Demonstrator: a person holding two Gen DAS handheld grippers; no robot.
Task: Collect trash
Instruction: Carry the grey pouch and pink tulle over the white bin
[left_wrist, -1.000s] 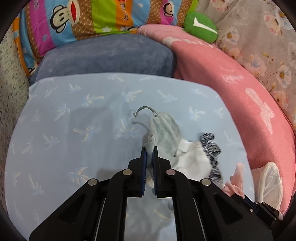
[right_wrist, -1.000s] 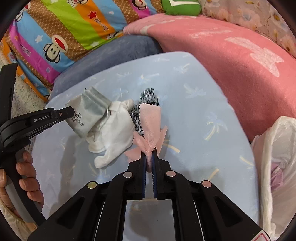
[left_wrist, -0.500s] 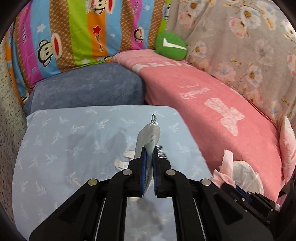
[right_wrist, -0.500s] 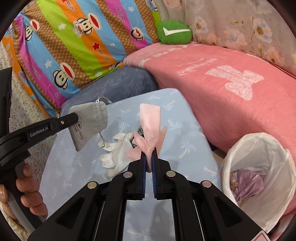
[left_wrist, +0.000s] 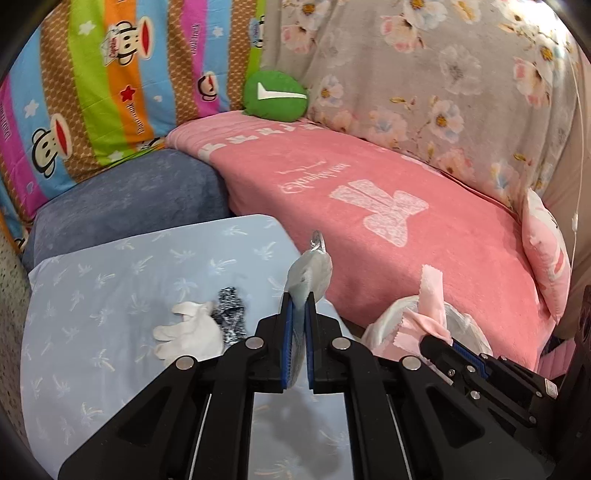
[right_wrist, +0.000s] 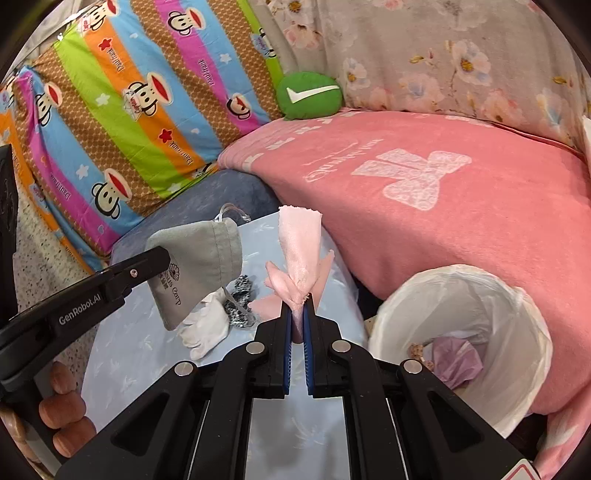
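Observation:
My left gripper (left_wrist: 297, 302) is shut on a grey drawstring pouch (left_wrist: 309, 275), which it holds in the air above the right edge of the light blue sheet (left_wrist: 110, 277). In the right wrist view the same pouch (right_wrist: 199, 266) hangs from the left gripper's finger (right_wrist: 147, 264). My right gripper (right_wrist: 297, 308) is shut on a pink cloth scrap (right_wrist: 299, 254), held up just left of the white-lined trash bin (right_wrist: 517, 332). The bin holds crumpled purple paper (right_wrist: 456, 360). A white glove (left_wrist: 190, 332) and a black-and-white speckled cloth (left_wrist: 231, 314) lie on the sheet.
A pink blanket (right_wrist: 443, 192) covers the couch behind the bin. A blue-grey cushion (left_wrist: 129, 195), a striped monkey-print quilt (left_wrist: 110, 74), a green round cushion (left_wrist: 275, 96) and floral fabric (left_wrist: 443, 74) stand at the back. A person's fingers (right_wrist: 62, 406) grip the left handle.
Both grippers have risen off the sheet and swung right toward the bin, each keeping its item. The bin has come fully into the right wrist view.

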